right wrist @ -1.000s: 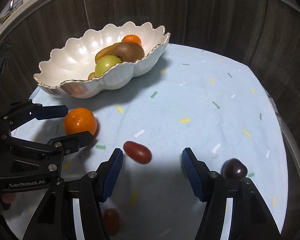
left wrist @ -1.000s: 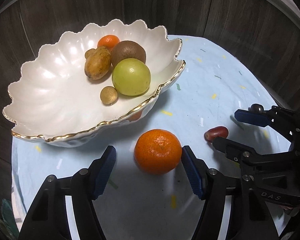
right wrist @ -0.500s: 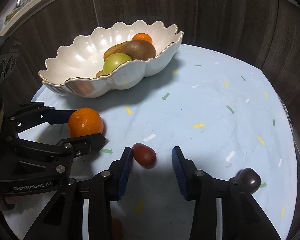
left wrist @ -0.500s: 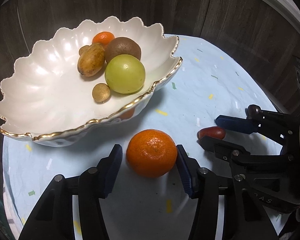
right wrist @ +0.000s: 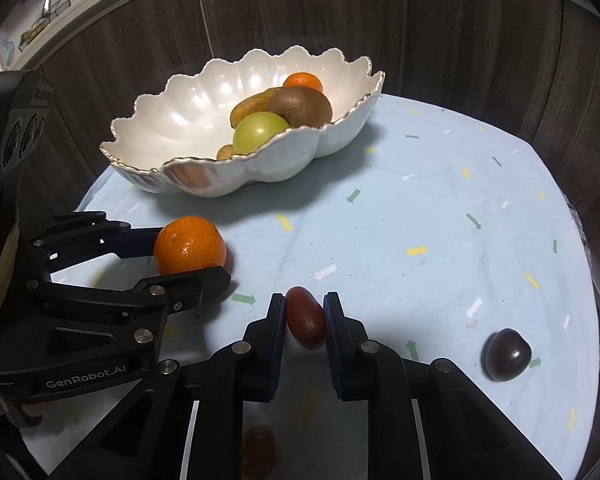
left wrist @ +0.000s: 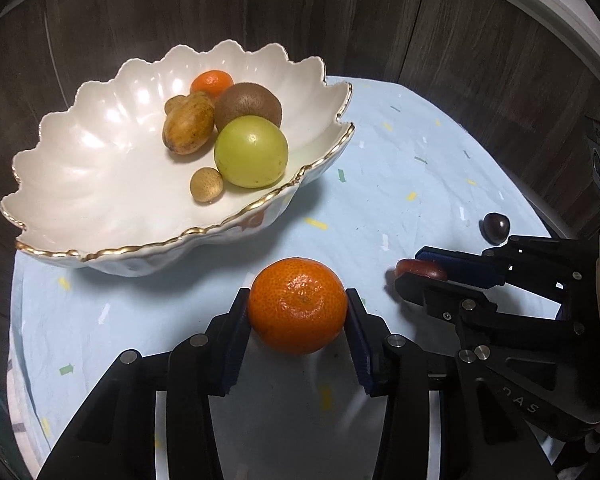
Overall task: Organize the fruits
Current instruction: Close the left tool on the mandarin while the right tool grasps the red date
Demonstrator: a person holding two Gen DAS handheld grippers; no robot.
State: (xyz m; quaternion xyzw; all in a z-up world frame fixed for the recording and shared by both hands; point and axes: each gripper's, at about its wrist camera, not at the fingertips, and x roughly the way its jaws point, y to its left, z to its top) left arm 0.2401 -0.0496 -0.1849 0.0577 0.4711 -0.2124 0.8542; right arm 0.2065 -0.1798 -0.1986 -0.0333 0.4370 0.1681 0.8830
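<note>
A large tangerine (left wrist: 298,306) sits on the blue cloth in front of the white scalloped bowl (left wrist: 180,236). My left gripper (left wrist: 297,296) has it between its blue pads; the jaws are closing and both pads touch its sides. My right gripper (right wrist: 305,300) is shut on a red oval fruit (right wrist: 305,316) that rests on the cloth. In the right wrist view the left gripper (right wrist: 190,256) and the tangerine (right wrist: 190,246) appear at the left. In the left wrist view the right gripper (left wrist: 412,268) and the red fruit (left wrist: 420,269) appear at the right.
The bowl (right wrist: 204,176) holds a small tangerine, a kiwi, a green round fruit, a brown oblong fruit and a small tan ball. A dark round fruit (right wrist: 506,354) lies right of my right gripper. Another reddish fruit (right wrist: 258,450) lies under it. A dark wood wall stands behind the round table.
Both pairs of jaws have come together: the left from wide apart onto the tangerine, the right onto the red oval fruit. Neither fruit has left the cloth.
</note>
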